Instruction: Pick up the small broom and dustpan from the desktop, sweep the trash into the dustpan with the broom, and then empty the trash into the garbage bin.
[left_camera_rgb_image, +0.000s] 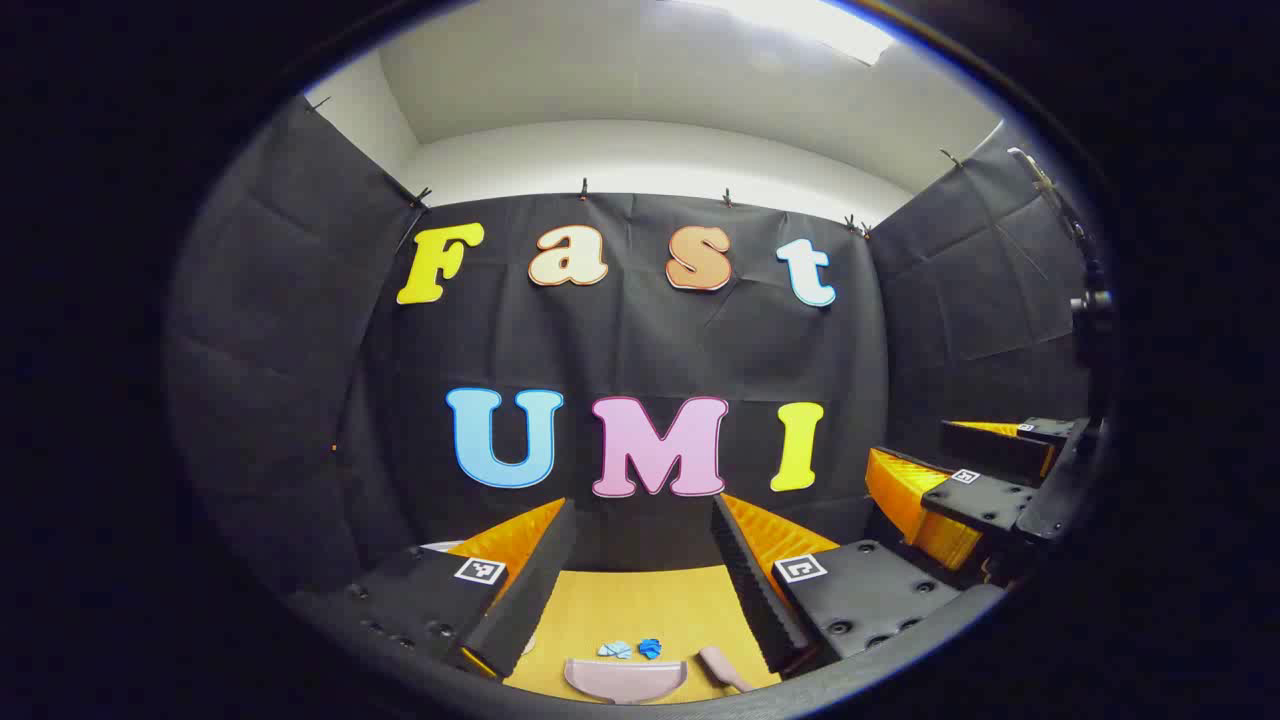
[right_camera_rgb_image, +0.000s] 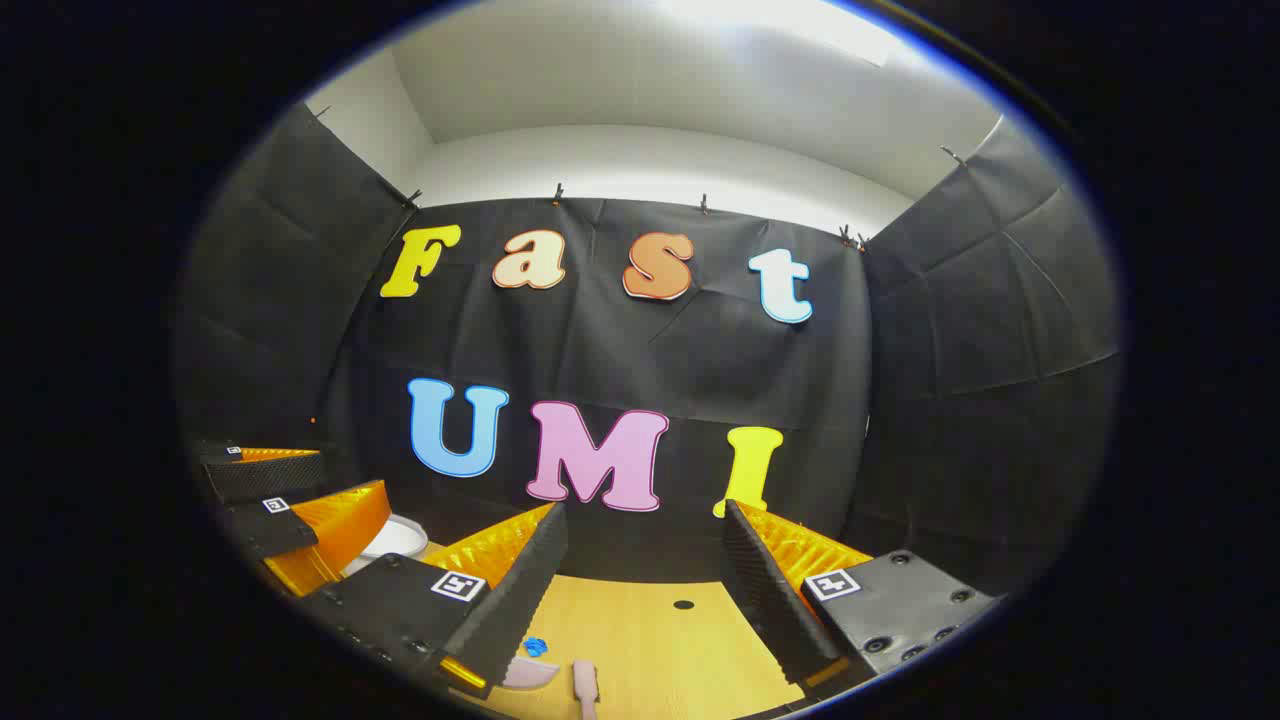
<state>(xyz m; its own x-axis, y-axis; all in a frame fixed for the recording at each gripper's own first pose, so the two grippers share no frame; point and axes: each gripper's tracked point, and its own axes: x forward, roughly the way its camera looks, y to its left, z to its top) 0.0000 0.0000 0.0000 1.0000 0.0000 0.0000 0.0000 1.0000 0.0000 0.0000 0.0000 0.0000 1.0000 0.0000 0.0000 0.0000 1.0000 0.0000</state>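
both grippers hang raised above the desktop (left_camera_rgb_image: 640, 600) with fingers spread wide and nothing between them, which reads as a start pose before any reach. between the left gripper (left_camera_rgb_image: 640, 570) fingers, low in the left gripper view, the dustpan (left_camera_rgb_image: 625, 678) lies flat with blue trash (left_camera_rgb_image: 632, 649) just behind it and the small broom (left_camera_rgb_image: 722, 666) just beside it, laid close so each tool suits one hand. the right gripper (right_camera_rgb_image: 645, 575) sees the broom's handle near its own reach. a white bin (right_camera_rgb_image: 395, 540) sits far left, likely the garbage bin.
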